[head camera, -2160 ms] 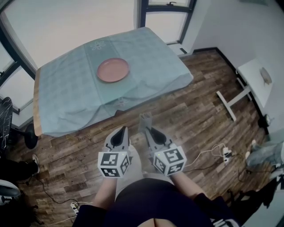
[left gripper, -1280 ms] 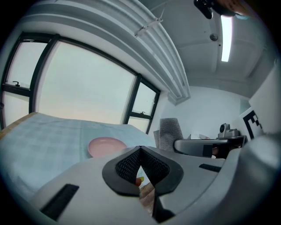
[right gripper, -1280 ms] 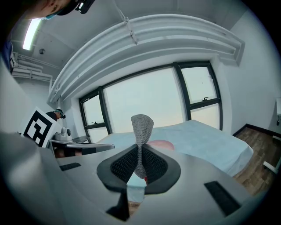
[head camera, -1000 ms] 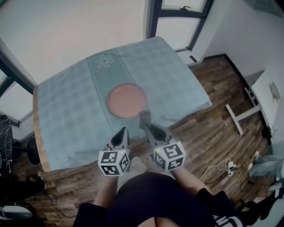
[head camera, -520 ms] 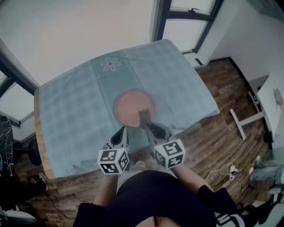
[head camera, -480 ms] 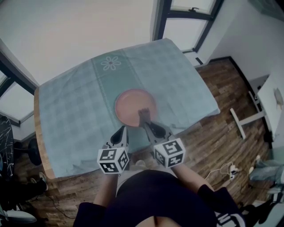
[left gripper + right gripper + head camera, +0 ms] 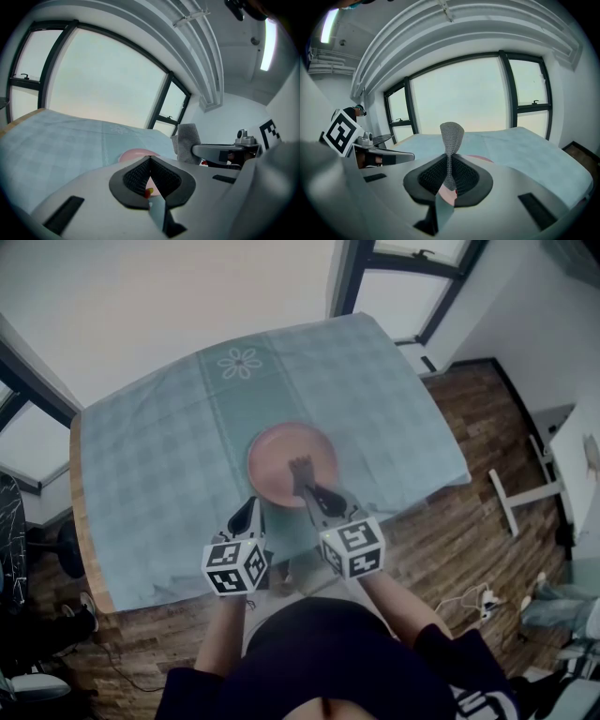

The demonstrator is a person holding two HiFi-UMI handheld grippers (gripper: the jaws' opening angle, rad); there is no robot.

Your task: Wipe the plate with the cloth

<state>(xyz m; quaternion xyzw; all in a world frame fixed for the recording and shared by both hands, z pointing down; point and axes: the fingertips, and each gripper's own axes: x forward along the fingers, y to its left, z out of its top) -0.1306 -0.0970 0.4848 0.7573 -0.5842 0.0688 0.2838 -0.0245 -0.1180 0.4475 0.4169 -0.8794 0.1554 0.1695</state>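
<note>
R gripper (image 7: 308,490): clamped on cloth (image 7: 452,133), strip stuck out fwd of tips as wiping end.
L gripper (image 7: 150,162): jaws were together, empty, idle.
plate (image 7: 277,451): lay just ahead of cloth; contact unclear.

The plate (image 7: 274,460) is round, shallow and salmon-pink, lying flat just above the centre of the head view on the pale teal checked tablecloth (image 7: 159,465). The cloth (image 7: 452,135) is a small grey piece with a fine mesh weave, pinched to a narrow waist between the closed jaws of the right gripper (image 7: 449,172) and flaring upright above them, mid-frame in the right gripper view. In the head view it shows as a dark grey tuft over the plate's lower right part; whether it touches the plate cannot be told.
</note>
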